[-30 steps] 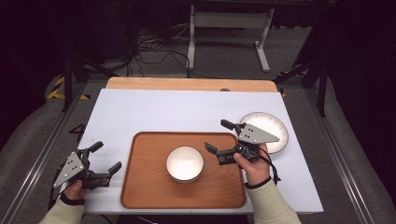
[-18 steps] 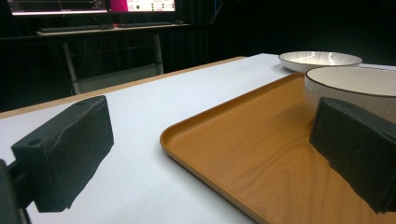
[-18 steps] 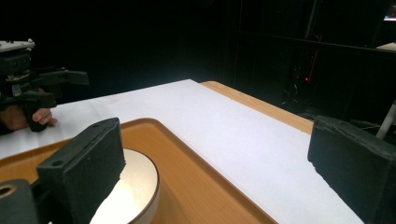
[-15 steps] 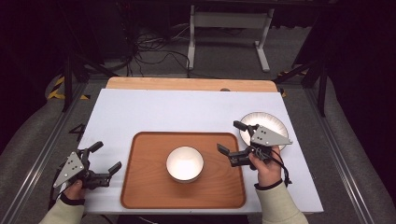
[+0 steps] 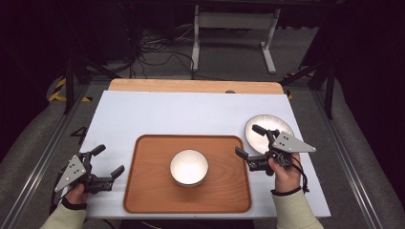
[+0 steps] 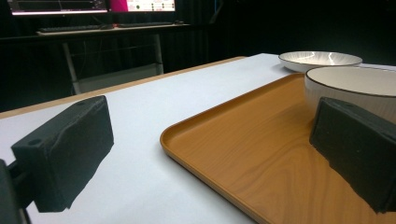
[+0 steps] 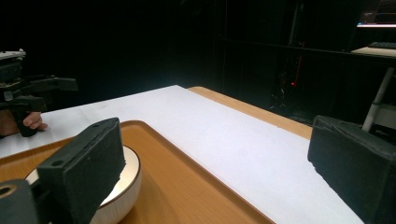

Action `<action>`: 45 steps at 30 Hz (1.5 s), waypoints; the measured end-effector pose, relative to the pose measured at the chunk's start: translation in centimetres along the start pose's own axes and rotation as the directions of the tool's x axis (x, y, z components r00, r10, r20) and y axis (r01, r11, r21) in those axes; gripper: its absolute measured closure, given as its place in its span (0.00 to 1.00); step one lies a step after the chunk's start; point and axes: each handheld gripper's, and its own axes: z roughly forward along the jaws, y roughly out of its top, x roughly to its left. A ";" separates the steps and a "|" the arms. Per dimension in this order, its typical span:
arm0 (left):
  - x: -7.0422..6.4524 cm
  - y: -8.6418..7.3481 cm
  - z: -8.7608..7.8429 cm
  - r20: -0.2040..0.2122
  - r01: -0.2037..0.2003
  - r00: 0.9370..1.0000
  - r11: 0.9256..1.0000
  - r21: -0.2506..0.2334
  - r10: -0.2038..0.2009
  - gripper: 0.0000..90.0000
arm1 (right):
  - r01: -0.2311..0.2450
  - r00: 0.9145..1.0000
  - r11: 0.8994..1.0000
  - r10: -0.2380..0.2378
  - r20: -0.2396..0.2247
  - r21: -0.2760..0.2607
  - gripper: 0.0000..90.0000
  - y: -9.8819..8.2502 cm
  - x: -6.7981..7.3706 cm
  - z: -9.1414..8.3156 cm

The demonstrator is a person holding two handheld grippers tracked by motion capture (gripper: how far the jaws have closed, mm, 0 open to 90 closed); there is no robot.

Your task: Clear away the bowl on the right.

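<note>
Wooden tray [image 5: 157, 191] holds 1 round white bowl [image 5: 189, 167] between both released tools: left tool [image 5: 106, 162] beside it, right tool [image 5: 253, 141] near a ribbed plate [image 5: 258, 130].

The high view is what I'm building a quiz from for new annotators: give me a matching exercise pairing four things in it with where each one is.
Things:
1. bowl
2. plate
3. left gripper
4. tray

Places:
A. on the white table, right of the tray
B. on the white table, holding the bowl
C. in the middle of the tray
D. off the tray's left edge, jaws apart

Pairs: 1-C, 2-A, 3-D, 4-B
</note>
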 end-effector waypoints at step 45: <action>0.0 0.0 0.0 0.000 0.001 1.000 1.000 -0.001 -0.001 0.00 | -0.063 0.990 0.998 0.066 0.127 -0.030 0.04 -8.6 -2.7 -4.8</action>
